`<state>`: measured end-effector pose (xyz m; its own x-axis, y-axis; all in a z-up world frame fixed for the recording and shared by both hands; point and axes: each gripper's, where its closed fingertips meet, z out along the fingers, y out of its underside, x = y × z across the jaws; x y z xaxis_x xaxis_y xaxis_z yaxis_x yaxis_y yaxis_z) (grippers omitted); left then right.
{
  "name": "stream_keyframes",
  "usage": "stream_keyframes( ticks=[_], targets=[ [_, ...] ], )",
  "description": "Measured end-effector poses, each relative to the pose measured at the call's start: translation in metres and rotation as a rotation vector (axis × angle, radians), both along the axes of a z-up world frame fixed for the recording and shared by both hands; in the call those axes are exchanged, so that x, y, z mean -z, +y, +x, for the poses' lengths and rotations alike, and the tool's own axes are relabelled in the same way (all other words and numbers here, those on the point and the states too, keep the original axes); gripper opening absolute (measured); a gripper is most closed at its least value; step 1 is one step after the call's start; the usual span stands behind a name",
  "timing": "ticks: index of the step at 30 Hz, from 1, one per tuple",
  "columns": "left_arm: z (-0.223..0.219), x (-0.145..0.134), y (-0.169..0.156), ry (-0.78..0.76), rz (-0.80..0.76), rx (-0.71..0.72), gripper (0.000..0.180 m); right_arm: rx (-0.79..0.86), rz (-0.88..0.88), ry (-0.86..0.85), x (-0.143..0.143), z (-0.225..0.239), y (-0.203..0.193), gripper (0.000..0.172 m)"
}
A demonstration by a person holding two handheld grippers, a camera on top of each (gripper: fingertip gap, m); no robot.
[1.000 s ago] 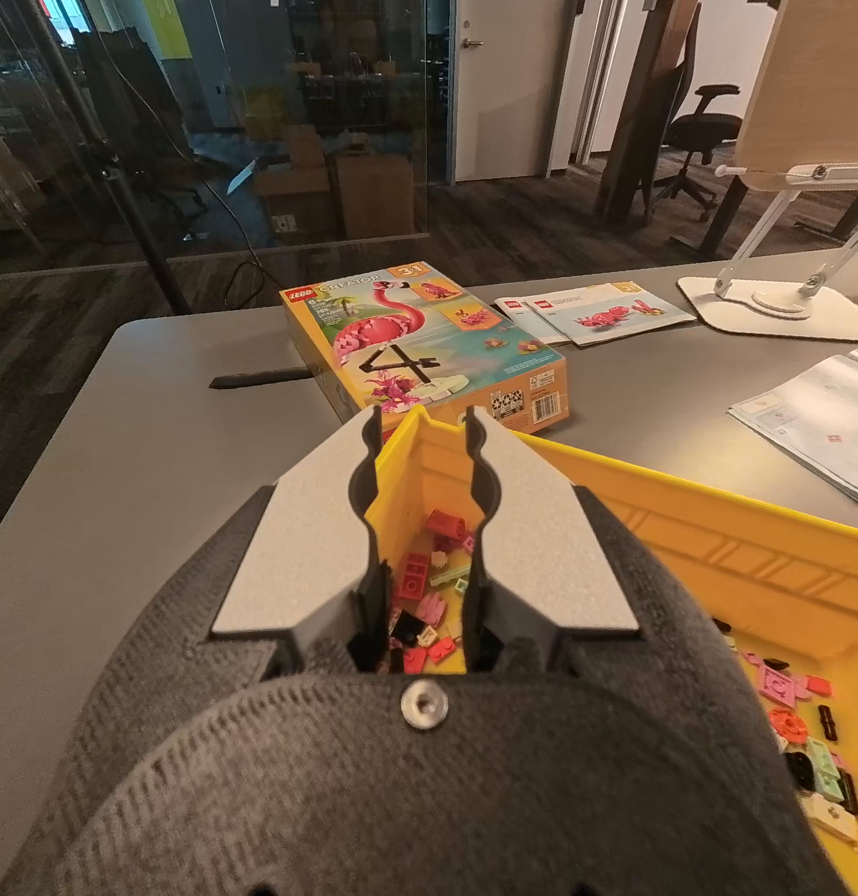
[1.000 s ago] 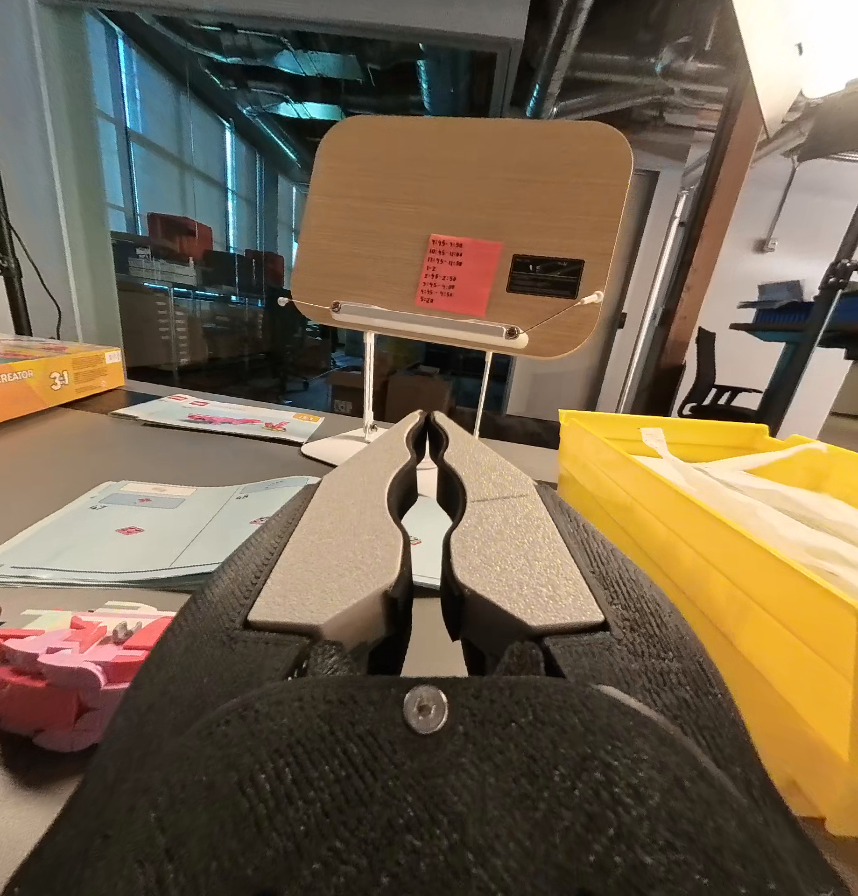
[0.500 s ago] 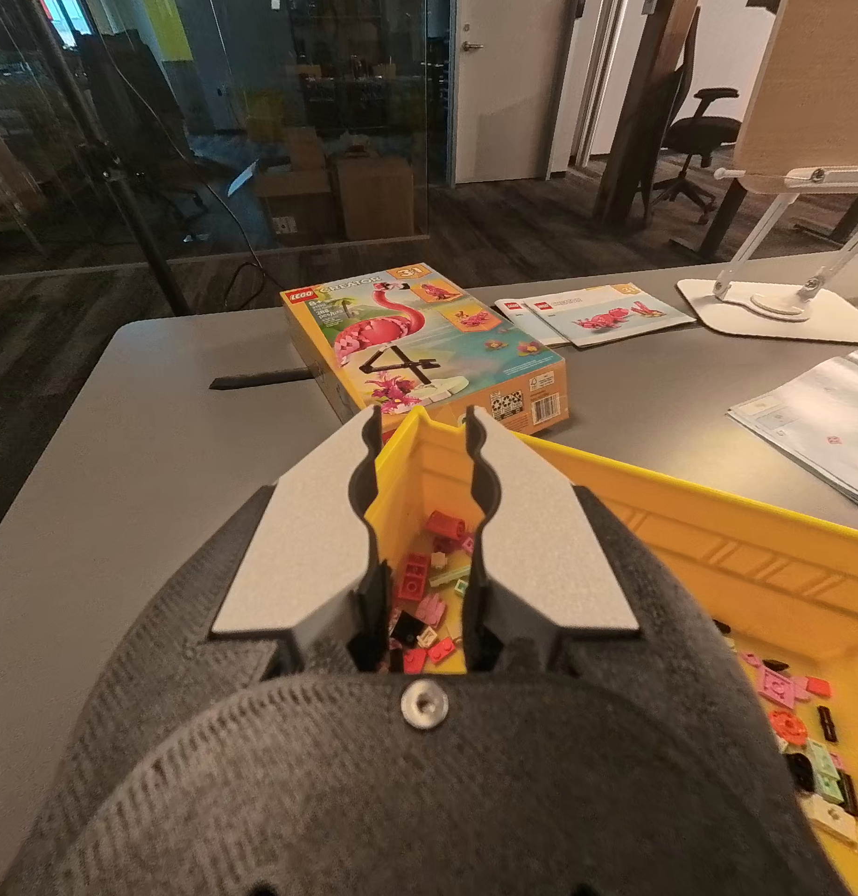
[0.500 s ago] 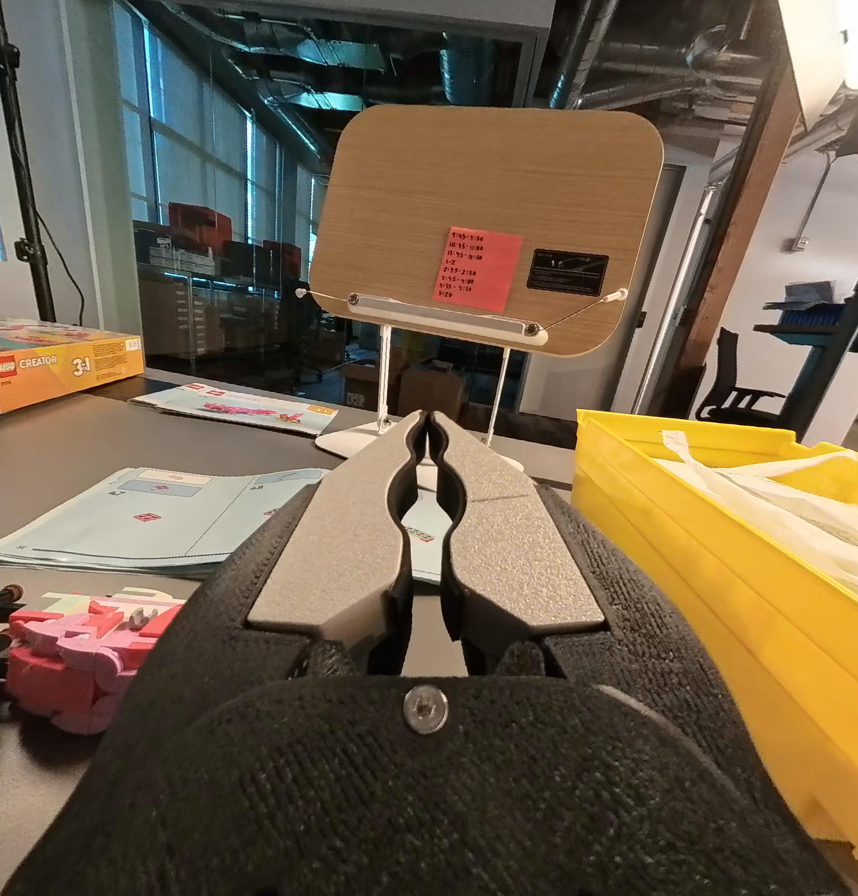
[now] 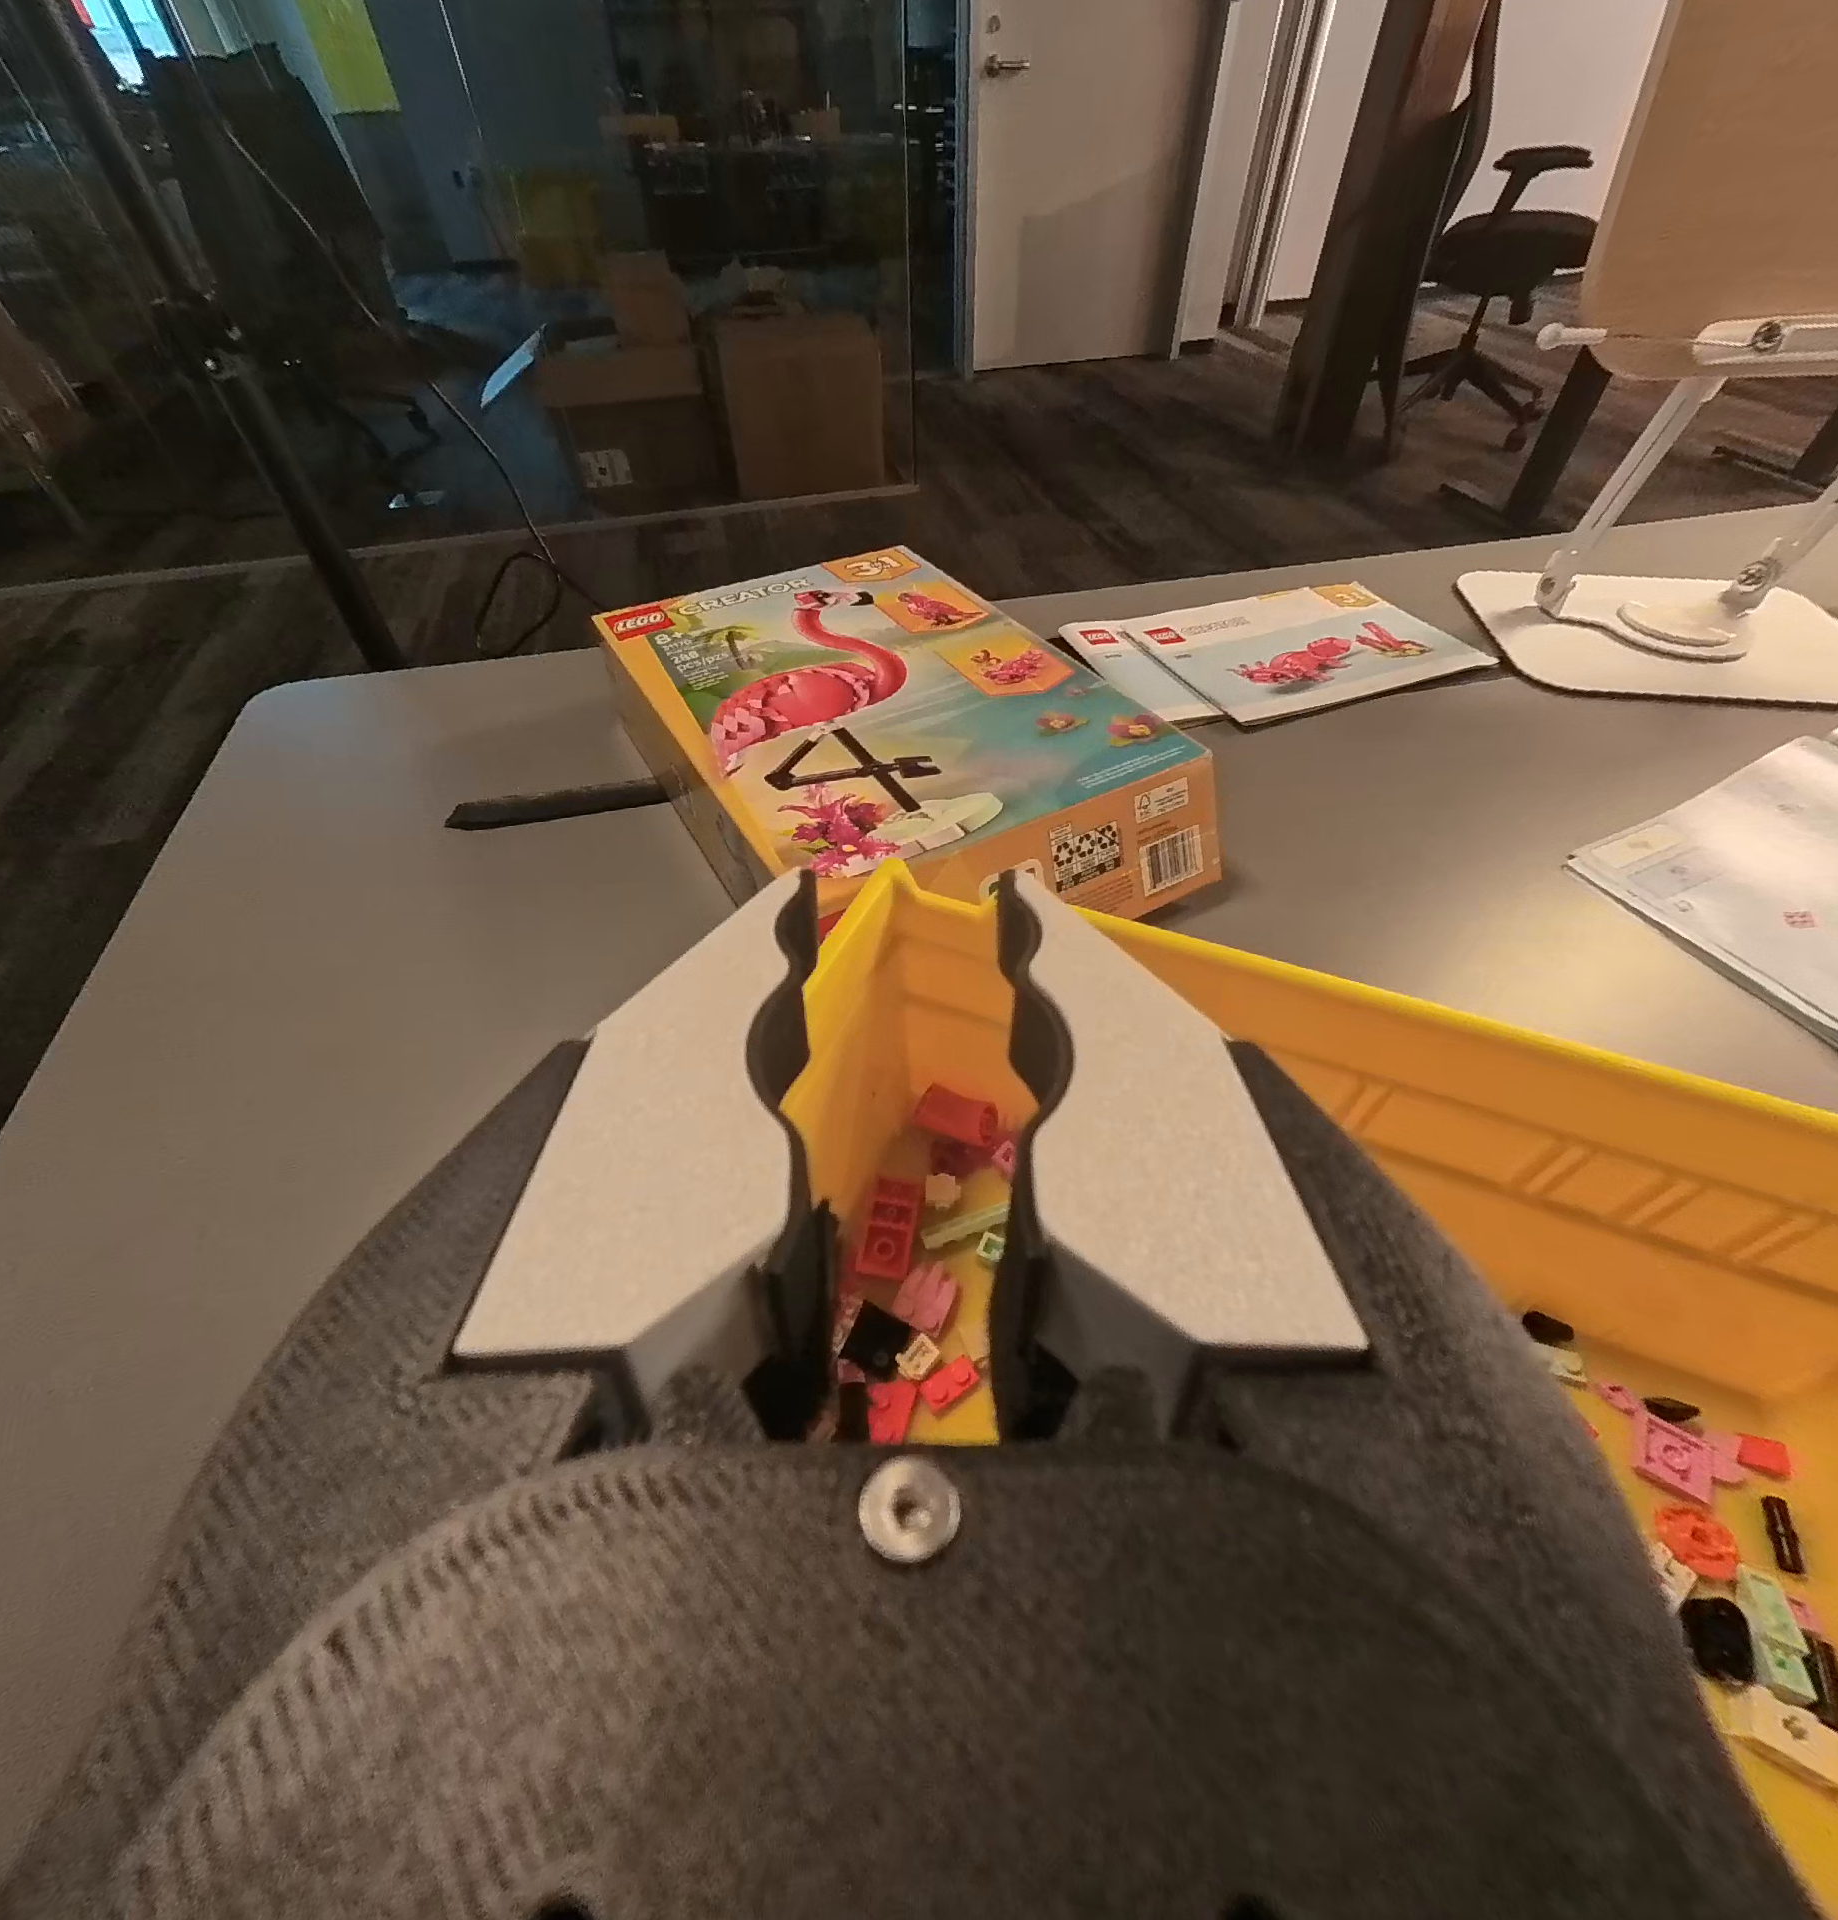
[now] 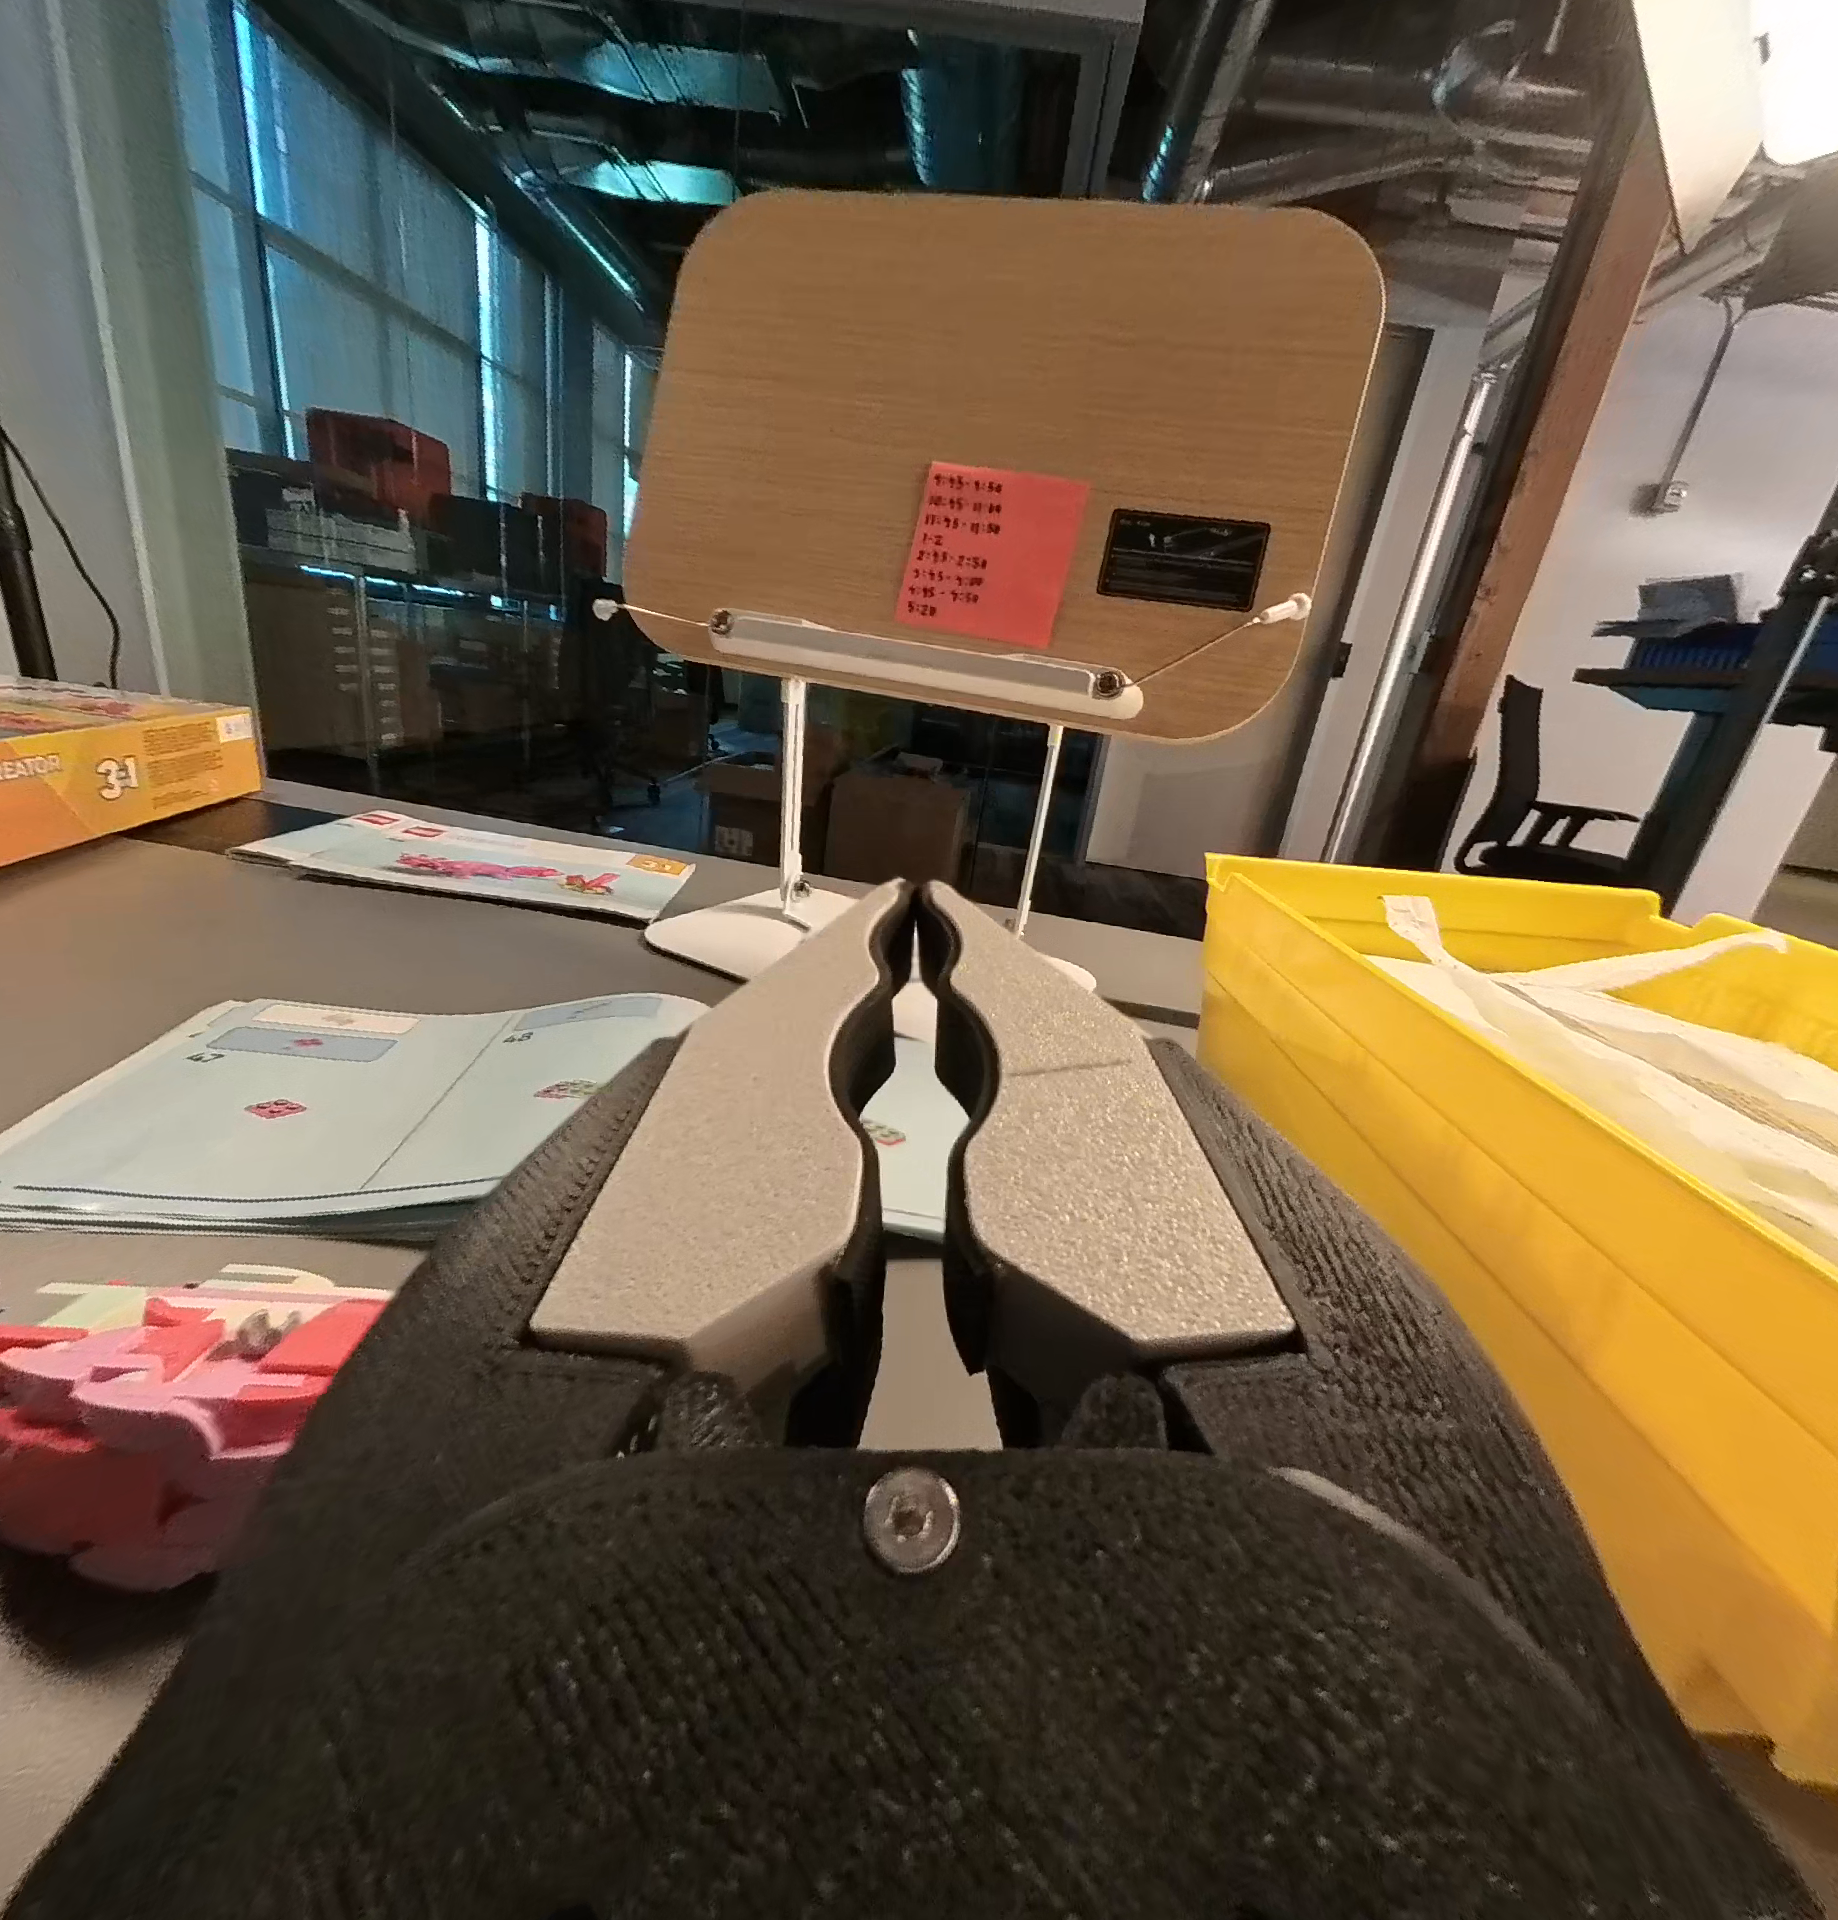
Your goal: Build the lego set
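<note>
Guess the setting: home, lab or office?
Most likely an office workspace. Glass partition walls and a rolling desk chair lie beyond a grey table carrying a brick-set box, instruction booklets and a yellow bin of loose bricks.

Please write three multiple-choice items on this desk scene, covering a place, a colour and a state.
1. Where do the loose toy bricks lie?
A. in the yellow bin
B. on the toy set box
C. on the open booklet

2. What colour is the sticky note on the wooden book stand?
A. green
B. pink-red
C. white

3. How do the right tongs stand?
A. wide open
B. shut on a brick
C. shut, tips meeting with nothing between

Answers: 1 A, the bricks show on the bin floor between the open left tongs. 2 B, the note is pink-red against the wood. 3 C, the two tips touch and nothing sits between them.
</note>
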<state>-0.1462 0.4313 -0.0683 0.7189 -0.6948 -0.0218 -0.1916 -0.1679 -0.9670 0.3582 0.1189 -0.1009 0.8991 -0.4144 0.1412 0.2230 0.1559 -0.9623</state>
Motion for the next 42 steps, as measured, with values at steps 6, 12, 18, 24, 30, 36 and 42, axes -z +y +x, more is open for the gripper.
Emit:
stream_keyframes(
  ticks=[6,12,18,24,30,36,42],
  targets=[
    [0.001,0.001,0.000,0.007,0.000,0.001,0.033,0.033,-0.001,0.027,0.002,0.008,-0.003,0.000],
    [0.000,0.001,0.000,0.005,0.001,-0.001,0.033,0.033,0.001,0.039,0.003,0.009,-0.004,0.000],
    [0.000,0.001,0.000,0.006,-0.001,-0.002,0.033,0.052,0.001,0.039,0.002,0.012,-0.005,0.000],
    [-0.001,0.000,0.000,0.001,0.001,-0.003,0.033,0.133,0.010,0.074,0.003,0.031,-0.016,0.000],
    [-0.001,0.001,0.000,0.003,0.000,-0.002,0.033,0.126,0.015,0.104,0.005,0.034,-0.017,0.000],
    [-0.002,0.000,0.000,-0.001,0.001,-0.002,0.033,0.109,0.021,0.101,0.004,0.032,-0.016,0.000],
    [-0.001,0.001,0.000,0.009,-0.002,0.003,0.033,0.070,0.031,0.103,0.002,0.026,-0.013,0.000]
  ],
)
